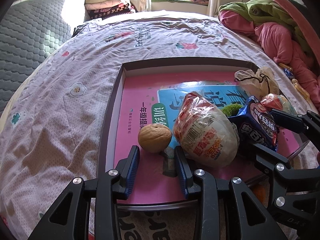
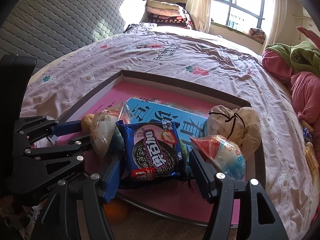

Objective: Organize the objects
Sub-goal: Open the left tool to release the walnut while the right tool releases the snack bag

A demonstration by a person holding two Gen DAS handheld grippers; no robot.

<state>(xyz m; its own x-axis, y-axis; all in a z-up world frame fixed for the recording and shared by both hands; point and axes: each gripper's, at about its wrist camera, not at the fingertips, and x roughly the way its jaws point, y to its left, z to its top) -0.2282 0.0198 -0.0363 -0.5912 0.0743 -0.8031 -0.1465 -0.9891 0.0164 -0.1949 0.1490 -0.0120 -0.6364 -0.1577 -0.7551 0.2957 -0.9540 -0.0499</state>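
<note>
A shallow dark-rimmed box point(image 1: 112, 108) lies on the bed with a pink and blue workbook point(image 1: 138, 92) flat inside it. A walnut point(image 1: 155, 138) rests on the book right at the tips of my left gripper point(image 1: 157, 157), which is open; a slim gap shows beside the nut. A blue cookie packet point(image 2: 156, 152) lies between the fingers of my right gripper point(image 2: 158, 172), also open, with its pads clear of both edges. Between the walnut and the packet sits a large plastic-wrapped egg point(image 1: 206, 132). A second wrapped egg point(image 2: 222, 152) and a drawstring cloth pouch point(image 2: 234, 124) lie at the right.
The box sits on a flowered bedsheet point(image 1: 80, 80). A pile of pink and green clothes point(image 1: 280, 36) lies at the right edge, with small snack packs point(image 2: 311, 156) beside it. A grey quilted headboard point(image 1: 30, 36) is at the left. Something orange point(image 2: 116, 210) shows under the box's near rim.
</note>
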